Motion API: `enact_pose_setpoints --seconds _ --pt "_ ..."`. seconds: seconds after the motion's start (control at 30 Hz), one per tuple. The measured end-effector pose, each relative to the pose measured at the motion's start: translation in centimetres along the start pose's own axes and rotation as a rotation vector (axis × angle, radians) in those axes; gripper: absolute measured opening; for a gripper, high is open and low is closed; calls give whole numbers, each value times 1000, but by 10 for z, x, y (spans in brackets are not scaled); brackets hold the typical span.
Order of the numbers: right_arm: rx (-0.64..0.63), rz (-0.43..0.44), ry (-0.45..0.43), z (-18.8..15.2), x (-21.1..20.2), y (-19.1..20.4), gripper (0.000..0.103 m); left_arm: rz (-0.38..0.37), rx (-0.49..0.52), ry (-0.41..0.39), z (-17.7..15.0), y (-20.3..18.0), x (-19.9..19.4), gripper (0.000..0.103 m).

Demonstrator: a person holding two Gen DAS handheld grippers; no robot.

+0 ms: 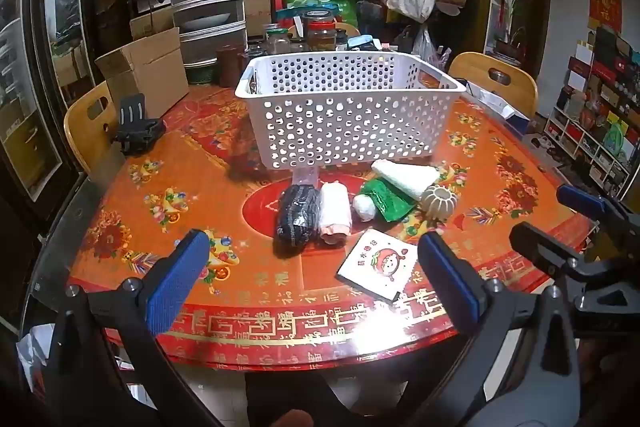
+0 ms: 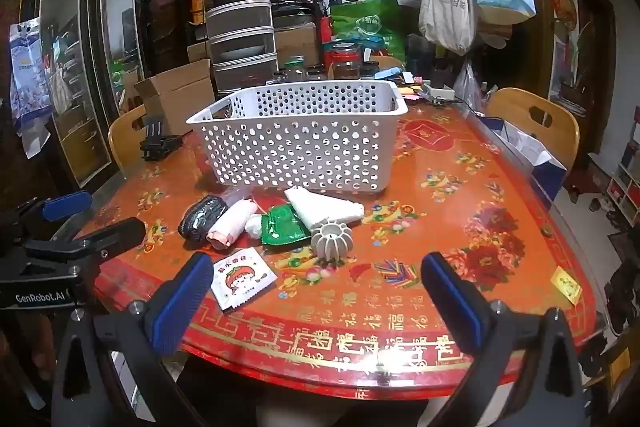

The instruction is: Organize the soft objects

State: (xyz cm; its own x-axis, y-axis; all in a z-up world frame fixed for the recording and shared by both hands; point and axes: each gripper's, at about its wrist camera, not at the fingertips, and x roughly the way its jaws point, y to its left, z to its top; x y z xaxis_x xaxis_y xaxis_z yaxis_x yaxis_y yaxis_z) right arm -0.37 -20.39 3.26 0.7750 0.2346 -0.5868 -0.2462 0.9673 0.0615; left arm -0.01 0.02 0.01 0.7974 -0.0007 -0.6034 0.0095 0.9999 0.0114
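Observation:
A white perforated basket stands on the red patterned table. In front of it lie a black roll, a pink-white roll, a small white ball, a green packet, a white cone-shaped bundle, a grey ribbed round piece and a flat cartoon sachet. My left gripper is open above the near table edge. My right gripper is open too, beside it; it also shows in the left wrist view.
A cardboard box and a black clamp-like tool sit at the table's back left. Jars and stacked containers crowd behind the basket. Wooden chairs stand at both far sides. A yellow slip lies near the right edge.

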Motion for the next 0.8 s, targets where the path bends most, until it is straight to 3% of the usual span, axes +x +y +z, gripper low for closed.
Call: enact_pose_setpoints --seconds 0.8 --pt "8 8 10 2 -2 4 103 -13 -17 -2 1 7 -4 103"
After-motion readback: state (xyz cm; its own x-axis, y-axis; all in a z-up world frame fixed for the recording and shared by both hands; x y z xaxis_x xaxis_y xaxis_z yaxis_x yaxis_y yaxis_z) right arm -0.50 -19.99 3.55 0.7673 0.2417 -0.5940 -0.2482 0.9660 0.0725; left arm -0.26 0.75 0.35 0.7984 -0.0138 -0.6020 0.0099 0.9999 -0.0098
